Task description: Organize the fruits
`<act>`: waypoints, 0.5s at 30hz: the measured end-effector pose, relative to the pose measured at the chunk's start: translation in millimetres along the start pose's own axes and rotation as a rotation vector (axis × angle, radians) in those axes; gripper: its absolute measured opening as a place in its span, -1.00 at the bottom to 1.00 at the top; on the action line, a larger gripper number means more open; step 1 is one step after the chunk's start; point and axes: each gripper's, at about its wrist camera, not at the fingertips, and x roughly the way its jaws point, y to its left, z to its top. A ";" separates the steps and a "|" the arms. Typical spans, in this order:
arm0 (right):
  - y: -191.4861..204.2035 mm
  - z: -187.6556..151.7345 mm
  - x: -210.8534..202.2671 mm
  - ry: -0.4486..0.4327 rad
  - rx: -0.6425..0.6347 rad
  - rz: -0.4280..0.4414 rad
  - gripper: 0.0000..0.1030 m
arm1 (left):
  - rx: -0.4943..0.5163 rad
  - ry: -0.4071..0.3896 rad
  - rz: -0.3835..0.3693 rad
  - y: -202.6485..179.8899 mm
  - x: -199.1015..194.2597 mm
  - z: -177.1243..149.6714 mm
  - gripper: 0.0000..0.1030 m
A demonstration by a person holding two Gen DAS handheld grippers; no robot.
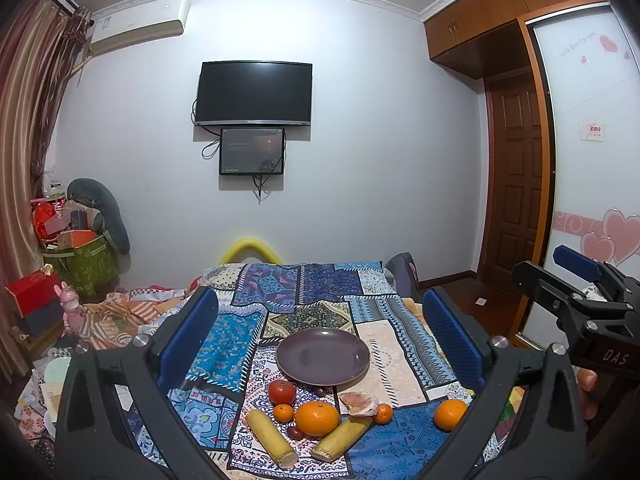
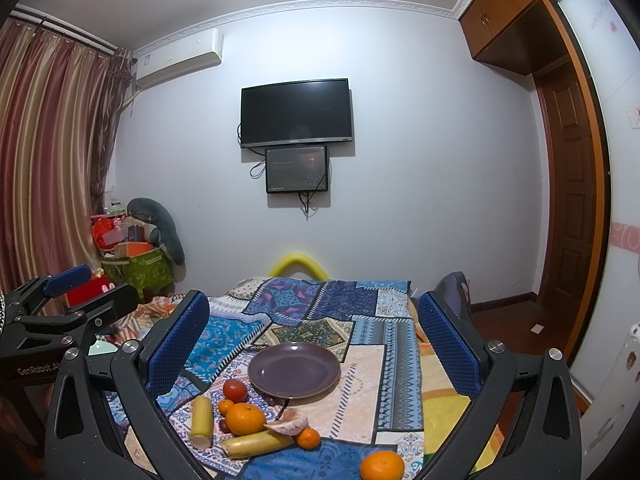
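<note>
An empty purple plate (image 1: 322,356) (image 2: 294,371) lies on a patchwork cloth. In front of it lie a red tomato (image 1: 281,391) (image 2: 235,390), a large orange (image 1: 317,418) (image 2: 245,418), two small tangerines (image 1: 283,412) (image 1: 383,413), two yellow cane pieces (image 1: 270,437) (image 1: 342,437), a pink shell-like piece (image 1: 359,403) (image 2: 289,424) and dark red grapes (image 1: 296,433). Another orange (image 1: 450,414) (image 2: 381,466) lies apart to the right. My left gripper (image 1: 320,336) and right gripper (image 2: 312,340) hover above the fruit, both open and empty.
The cloth covers a bed (image 1: 392,320) that runs toward a white wall with a television (image 1: 253,93). Boxes and bags (image 1: 76,248) pile up at the left by the curtain. A wardrobe (image 1: 588,160) and wooden door (image 1: 516,184) stand at the right.
</note>
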 end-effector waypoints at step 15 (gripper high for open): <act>-1.3 -1.4 3.8 0.015 0.009 -0.008 1.00 | 0.006 0.032 -0.011 1.8 11.1 -5.7 1.00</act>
